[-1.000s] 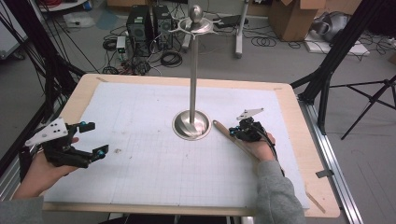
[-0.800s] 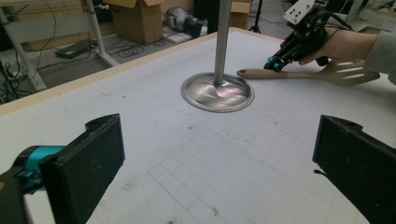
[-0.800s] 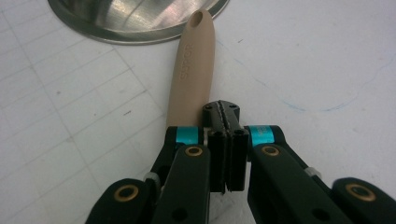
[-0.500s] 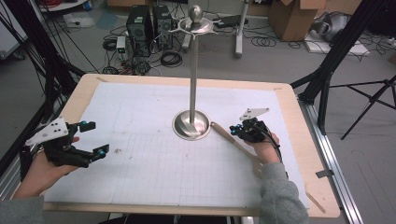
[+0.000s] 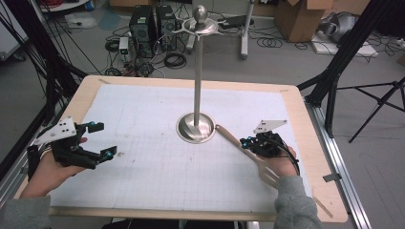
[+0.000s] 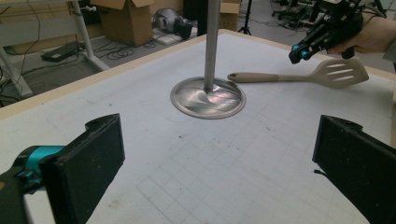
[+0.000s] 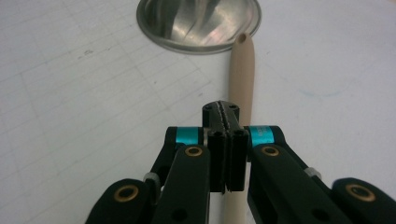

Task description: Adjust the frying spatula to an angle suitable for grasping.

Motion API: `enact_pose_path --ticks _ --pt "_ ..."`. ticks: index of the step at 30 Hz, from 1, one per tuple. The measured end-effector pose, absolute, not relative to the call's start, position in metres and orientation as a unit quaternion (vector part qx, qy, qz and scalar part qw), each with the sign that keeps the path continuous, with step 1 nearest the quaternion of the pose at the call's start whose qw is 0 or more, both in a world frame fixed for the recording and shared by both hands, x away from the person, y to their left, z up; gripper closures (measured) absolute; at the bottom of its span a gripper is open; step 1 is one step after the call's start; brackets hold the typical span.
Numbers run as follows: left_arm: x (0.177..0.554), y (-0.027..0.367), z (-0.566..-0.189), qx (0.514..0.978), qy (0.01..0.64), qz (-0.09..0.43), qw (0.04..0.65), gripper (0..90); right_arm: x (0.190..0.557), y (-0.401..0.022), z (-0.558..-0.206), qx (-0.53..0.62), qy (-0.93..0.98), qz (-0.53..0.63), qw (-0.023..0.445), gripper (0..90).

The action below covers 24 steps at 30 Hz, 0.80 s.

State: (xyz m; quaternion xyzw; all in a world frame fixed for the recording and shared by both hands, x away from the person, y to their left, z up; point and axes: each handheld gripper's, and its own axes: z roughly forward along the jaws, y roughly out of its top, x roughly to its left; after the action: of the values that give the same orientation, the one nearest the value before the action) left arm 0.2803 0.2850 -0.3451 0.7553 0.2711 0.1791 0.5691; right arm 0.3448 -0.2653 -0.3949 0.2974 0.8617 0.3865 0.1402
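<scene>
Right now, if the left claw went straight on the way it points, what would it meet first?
Most likely the round base of the metal stand. The left claw stands open, aimed across bare gridded mat at that base. The spatula lies beyond and to the side, under the right claw. Depth is hard to judge.

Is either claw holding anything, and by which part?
Nothing. The right gripper is shut empty above the beige slotted spatula; the left gripper is open, empty.

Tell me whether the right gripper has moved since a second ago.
Yes. The right gripper, jaws shut, has drifted away from the stand base toward the table's near right, above the spatula.
</scene>
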Motion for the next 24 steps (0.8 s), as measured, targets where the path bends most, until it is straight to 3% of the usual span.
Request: enact_pose_path --ticks 11,24 --pt "0.288 0.278 -0.347 0.76 0.264 0.17 0.568 2.6 0.331 -0.273 -0.406 0.306 0.878 0.351 0.112 90.0" --pt "0.29 0.279 -0.349 0.76 0.267 0.169 0.567 2.6 0.329 -0.274 -0.407 0.304 0.888 0.326 0.11 90.0"
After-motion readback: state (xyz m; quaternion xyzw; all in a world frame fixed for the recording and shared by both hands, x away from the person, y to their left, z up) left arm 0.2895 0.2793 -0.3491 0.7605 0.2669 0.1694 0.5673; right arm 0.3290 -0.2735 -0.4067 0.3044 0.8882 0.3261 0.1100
